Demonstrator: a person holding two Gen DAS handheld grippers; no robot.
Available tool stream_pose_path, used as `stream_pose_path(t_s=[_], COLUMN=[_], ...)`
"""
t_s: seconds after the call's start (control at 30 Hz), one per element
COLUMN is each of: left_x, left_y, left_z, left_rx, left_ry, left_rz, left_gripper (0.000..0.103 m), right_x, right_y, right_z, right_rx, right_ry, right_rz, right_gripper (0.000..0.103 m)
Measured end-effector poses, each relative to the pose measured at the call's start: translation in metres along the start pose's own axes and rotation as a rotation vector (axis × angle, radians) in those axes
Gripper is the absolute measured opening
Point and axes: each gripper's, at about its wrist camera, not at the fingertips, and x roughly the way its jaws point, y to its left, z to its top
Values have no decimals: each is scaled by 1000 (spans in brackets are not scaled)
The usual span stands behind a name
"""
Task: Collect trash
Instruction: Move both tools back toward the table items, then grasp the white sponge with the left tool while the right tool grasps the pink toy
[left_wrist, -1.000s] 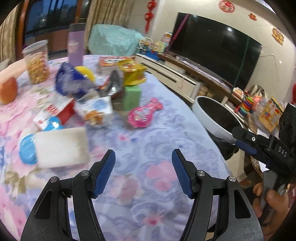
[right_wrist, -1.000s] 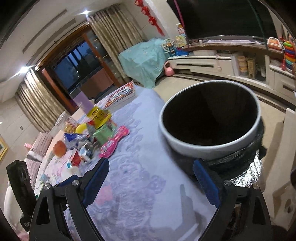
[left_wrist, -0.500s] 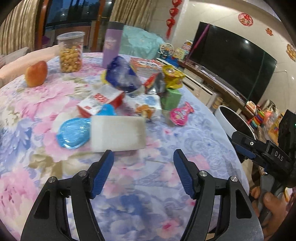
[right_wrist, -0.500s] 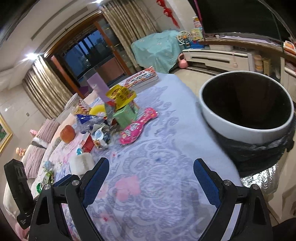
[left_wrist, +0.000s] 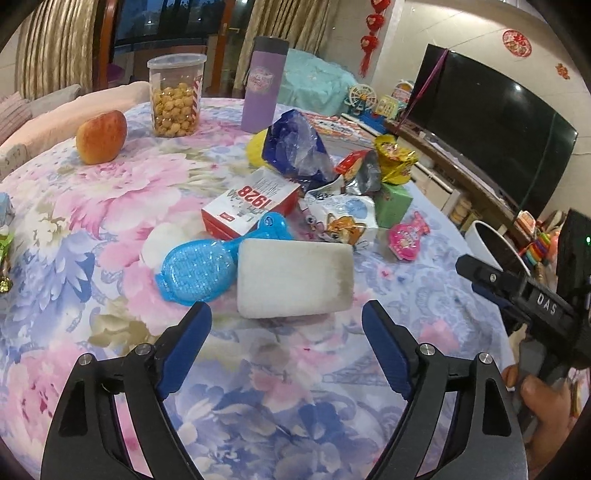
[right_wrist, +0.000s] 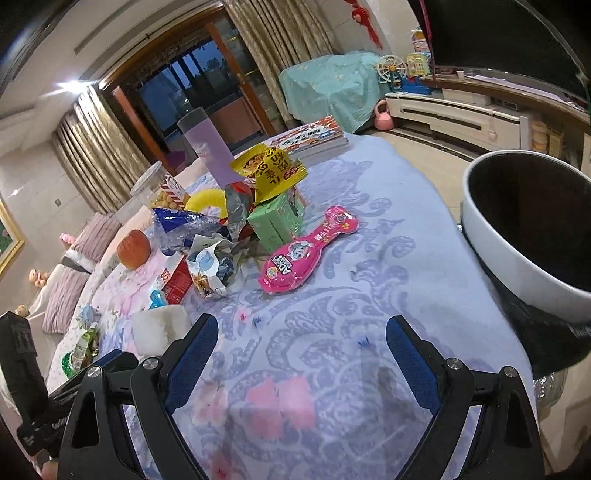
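A heap of trash lies mid-table: a white foam block (left_wrist: 295, 277), a blue blister pack (left_wrist: 199, 273), a red-and-white box (left_wrist: 251, 206), a cartoon wrapper (left_wrist: 343, 218), a green carton (right_wrist: 275, 221), a pink packet (right_wrist: 306, 251) and a yellow wrapper (right_wrist: 269, 173). My left gripper (left_wrist: 287, 319) hovers just short of the foam block, its jaws opening with nothing between them. My right gripper (right_wrist: 303, 326) stands open and empty over bare cloth, short of the pink packet. The white bin (right_wrist: 517, 240) with a black liner stands beside the table at right.
An apple (left_wrist: 101, 136), a clear snack jar (left_wrist: 176, 96) and a purple bottle (left_wrist: 264, 85) stand at the table's far side. A book (right_wrist: 314, 136) lies at the far edge. More wrappers (right_wrist: 81, 350) lie at the left edge.
The left gripper swung from the bin side towards the heap, the foam block now close ahead, and its jaws widened. The right gripper turned from over the bin to the table.
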Motion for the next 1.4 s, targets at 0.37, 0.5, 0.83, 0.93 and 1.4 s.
stream_pose_path(t_s=[0.37,0.5,0.83,0.93,1.4], left_x=[35,39,29,24,1], left_y=[-1,-4,-15,-15,-42], left_z=[8,11,9,8,1], left_rx=[-4,7,67,67,123], left_ry=[80,72,14,0,-32], left_rz=[28,32,3,-10,-152], left_gripper=[86,86,56,48,28], right_x=[47,66,63,51,7], right_y=[2,2,9,4,-16], right_z=[23,28,25,22,2], right_rx=[-20,-18,-75,-61,-16], right_ry=[63,90,74,58,35], right_rz=[-4,-12,-17,1,21], right_gripper=[89,81,43,42,40])
